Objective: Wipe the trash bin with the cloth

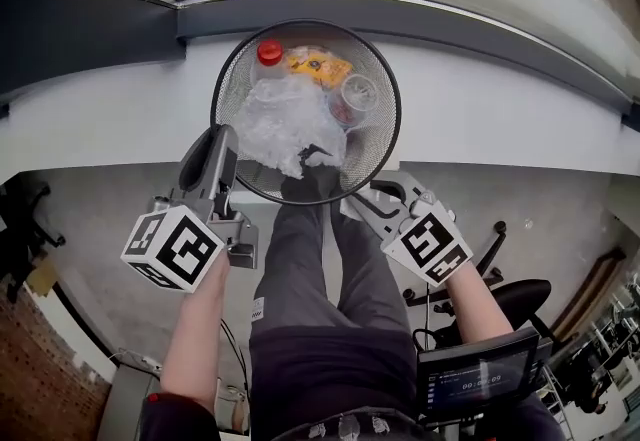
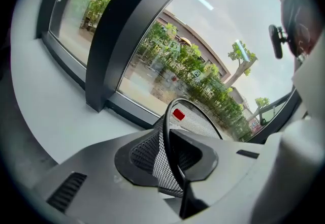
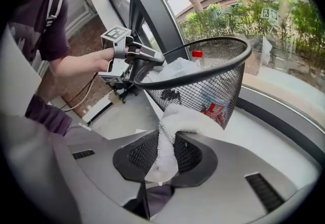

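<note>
At the near edge of the white window ledge (image 1: 480, 119) stands the mesh trash bin (image 1: 388, 79), its rim reaching out over the person's legs. Whether its base rests fully on the ledge cannot be told. It is loaded with a red-capped bottle (image 1: 268, 53), a yellow packet (image 1: 318, 64), a clear cup (image 1: 357, 91) and crumpled plastic (image 1: 280, 124).

The left gripper (image 2: 170, 141) has its jaws narrowed onto the bin's thin rim and mesh wall. The right gripper (image 3: 165, 152) pinches a fold of the white cloth (image 3: 172, 121), whose free end lies just beside the bin's outer mesh.

The main risk looks like tipping. One grip on a thin wire rim is a weak anchor, so a firm sideways rub could twist the bin and spill the litter onto the floor. The terry cloth may also snag on the mesh and pull free of the jaws, since only a narrow fold is pinched.
</note>
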A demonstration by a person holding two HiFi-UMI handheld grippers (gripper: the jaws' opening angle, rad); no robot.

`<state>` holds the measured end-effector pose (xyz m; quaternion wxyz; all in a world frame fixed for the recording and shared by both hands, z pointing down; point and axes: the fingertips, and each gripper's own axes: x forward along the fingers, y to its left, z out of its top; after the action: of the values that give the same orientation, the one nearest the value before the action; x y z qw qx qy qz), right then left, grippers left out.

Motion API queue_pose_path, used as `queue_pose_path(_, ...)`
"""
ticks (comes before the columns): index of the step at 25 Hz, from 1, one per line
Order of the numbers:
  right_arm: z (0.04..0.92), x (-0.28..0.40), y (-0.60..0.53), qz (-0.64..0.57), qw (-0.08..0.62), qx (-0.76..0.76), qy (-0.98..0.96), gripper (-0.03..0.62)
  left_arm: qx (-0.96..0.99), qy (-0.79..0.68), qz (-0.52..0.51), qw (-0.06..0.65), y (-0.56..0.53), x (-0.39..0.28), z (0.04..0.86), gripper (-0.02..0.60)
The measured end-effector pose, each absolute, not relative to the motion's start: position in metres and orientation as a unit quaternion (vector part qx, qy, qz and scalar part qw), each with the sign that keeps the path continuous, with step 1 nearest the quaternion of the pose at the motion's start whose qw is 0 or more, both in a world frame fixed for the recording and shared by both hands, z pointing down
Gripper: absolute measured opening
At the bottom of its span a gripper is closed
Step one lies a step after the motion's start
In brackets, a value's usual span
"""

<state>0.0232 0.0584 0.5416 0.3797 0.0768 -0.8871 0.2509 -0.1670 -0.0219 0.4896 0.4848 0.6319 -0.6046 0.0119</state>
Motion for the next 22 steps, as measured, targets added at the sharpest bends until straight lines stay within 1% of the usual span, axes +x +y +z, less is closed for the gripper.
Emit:
queue_pose_path(4, 0.537, 0.019, 0.063, 0.258, 0.374, 0.077, -0.887, 0.075, 0.649, -0.599, 0.062, 0.465, -0.013, -0.168, 0.493, 0.051)
queue_pose_path(9, 0.535, 0.031, 0.028, 0.241, 0.388, 0.119, -0.882, 0.075, 0.688, -0.548, 0.11, 0.463, -0.024, -0.178, 0.489, 0.082)
queue_pose_path(10, 0.533, 0.033, 0.02, 0.233, 0.391, 0.128, -0.881, 0.075, 0.693, -0.549, 0.114, 0.452, -0.029, -0.184, 0.482, 0.121)
queue_pose_path(11, 0.532, 0.034, 0.014, 0.225, 0.395, 0.135, -0.881, 0.075, 0.698, -0.554, 0.121, 0.437, -0.034, -0.19, 0.476, 0.185)
queue_pose_path(12, 0.531, 0.037, 0.01, 0.219, 0.398, 0.142, -0.879, 0.075, 0.703, -0.558, 0.128, 0.422, -0.038, -0.196, 0.472, 0.215)
queue_pose_path(14, 0.529, 0.045, -0.003, 0.212, 0.401, 0.165, -0.876, 0.075, 0.719, -0.546, 0.147, 0.403, -0.046, -0.198, 0.473, 0.216)
queue_pose_path(18, 0.523, 0.056, -0.036, 0.213, 0.389, 0.231, -0.866, 0.075, 0.747, -0.482, 0.191, 0.416, -0.048, -0.172, 0.492, 0.215)
queue_pose_path(19, 0.522, 0.056, -0.038, 0.213, 0.384, 0.239, -0.866, 0.075, 0.748, -0.474, 0.19, 0.423, -0.046, -0.165, 0.495, 0.206)
queue_pose_path(20, 0.52, 0.056, -0.039, 0.211, 0.382, 0.241, -0.867, 0.075, 0.745, -0.473, 0.181, 0.434, -0.044, -0.161, 0.496, 0.159)
queue_pose_path(22, 0.52, 0.057, -0.034, 0.201, 0.384, 0.235, -0.87, 0.075, 0.728, -0.486, 0.143, 0.461, -0.043, -0.157, 0.496, 0.136)
